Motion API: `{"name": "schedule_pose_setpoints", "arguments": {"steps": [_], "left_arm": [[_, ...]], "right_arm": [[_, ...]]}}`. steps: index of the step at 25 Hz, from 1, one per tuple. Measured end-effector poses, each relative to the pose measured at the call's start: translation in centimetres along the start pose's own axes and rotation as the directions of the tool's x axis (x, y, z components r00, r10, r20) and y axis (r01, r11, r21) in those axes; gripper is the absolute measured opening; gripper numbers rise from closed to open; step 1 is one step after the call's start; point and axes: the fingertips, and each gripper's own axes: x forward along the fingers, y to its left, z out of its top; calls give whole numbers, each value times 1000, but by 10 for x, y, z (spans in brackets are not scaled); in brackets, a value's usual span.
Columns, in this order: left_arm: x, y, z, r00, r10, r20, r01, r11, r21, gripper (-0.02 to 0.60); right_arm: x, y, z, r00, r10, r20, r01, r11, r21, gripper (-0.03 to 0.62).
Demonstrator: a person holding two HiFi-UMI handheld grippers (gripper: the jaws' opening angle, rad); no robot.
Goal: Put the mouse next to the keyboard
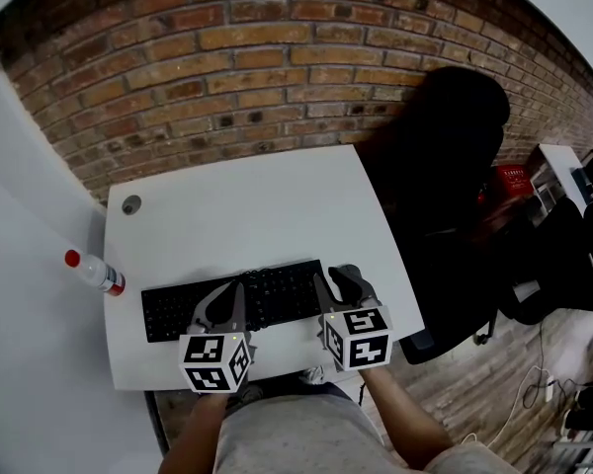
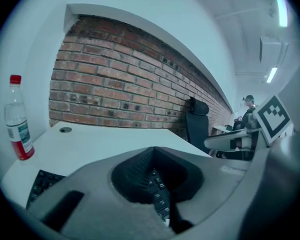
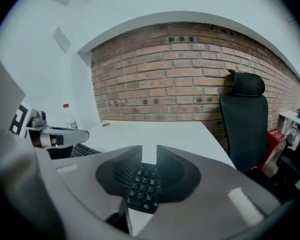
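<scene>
The black keyboard (image 1: 277, 286) lies along the white desk's (image 1: 247, 215) front edge. Both grippers hover over it, pointing towards the brick wall. My left gripper (image 1: 229, 290) is above the keyboard's middle; in the left gripper view its tips (image 2: 152, 150) meet with nothing between them. My right gripper (image 1: 334, 277) is above the keyboard's right end; in the right gripper view (image 3: 149, 148) a narrow gap shows between its tips, with only keys (image 3: 145, 186) below it. A dark rounded shape (image 1: 349, 273) at the right gripper's tips may be the mouse; I cannot tell.
A clear bottle with a red cap (image 1: 97, 273) stands off the desk's left edge. A black office chair (image 1: 445, 166) stands at the desk's right side. A round cable hole (image 1: 131, 204) sits in the desk's far left corner. The brick wall (image 1: 247, 77) runs behind.
</scene>
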Motion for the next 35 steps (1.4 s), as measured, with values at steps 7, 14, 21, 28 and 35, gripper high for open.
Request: {"name": "schedule_pose_setpoints", "arguments": {"steps": [7, 14, 21, 28, 35], "left_arm": [[-19, 19, 9, 998, 50, 36, -49, 999, -10, -8], [-27, 23, 15, 996, 71, 54, -72, 997, 8, -8], [-30, 29, 13, 996, 78, 53, -79, 997, 7, -8], [-30, 33, 13, 996, 72, 48, -72, 997, 9, -7], [-30, 35, 11, 997, 65, 45, -66, 998, 11, -6]], "right_arm": [[-9, 24, 22, 996, 58, 64, -55, 997, -47, 41], [-15, 38, 37, 987, 98, 129, -86, 992, -94, 5], [-10, 42, 37, 987, 102, 122, -91, 991, -96, 5], [-7, 46, 36, 988, 104, 117, -94, 992, -86, 5], [-5, 49, 33, 988, 104, 115, -95, 992, -78, 5]]}}
